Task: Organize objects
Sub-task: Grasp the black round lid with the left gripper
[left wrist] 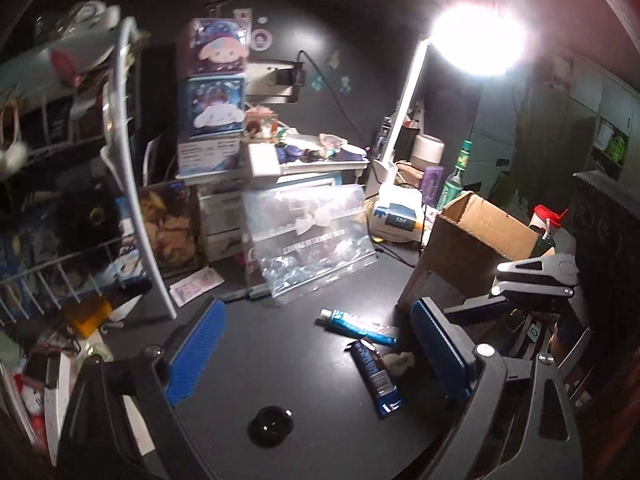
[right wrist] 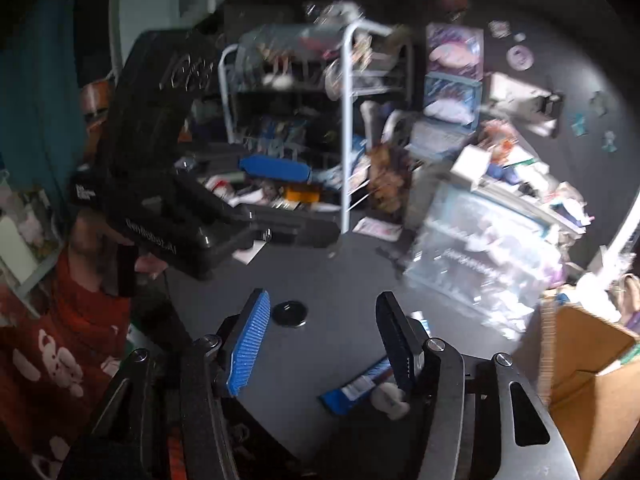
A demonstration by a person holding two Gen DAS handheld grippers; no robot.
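Note:
On the dark desk lie a light blue tube (left wrist: 360,326), a dark blue tube (left wrist: 376,376) and a small white object (left wrist: 398,362) beside it. My left gripper (left wrist: 316,356) is open and empty above the desk, with the tubes between its fingers, nearer the right one. My right gripper (right wrist: 320,340) is open and empty; the dark blue tube (right wrist: 354,388) and the white object (right wrist: 390,398) lie by its right finger. The right gripper's body also shows in the left wrist view (left wrist: 536,280). The left gripper's body shows in the right wrist view (right wrist: 180,208).
A black round cap (left wrist: 270,426) lies on the desk near the front. An open cardboard box (left wrist: 476,240) stands at the right. A clear plastic bin (left wrist: 308,240), stacked character boxes (left wrist: 214,92), a white wire rack (left wrist: 80,200) and a lit desk lamp (left wrist: 476,40) crowd the back and left.

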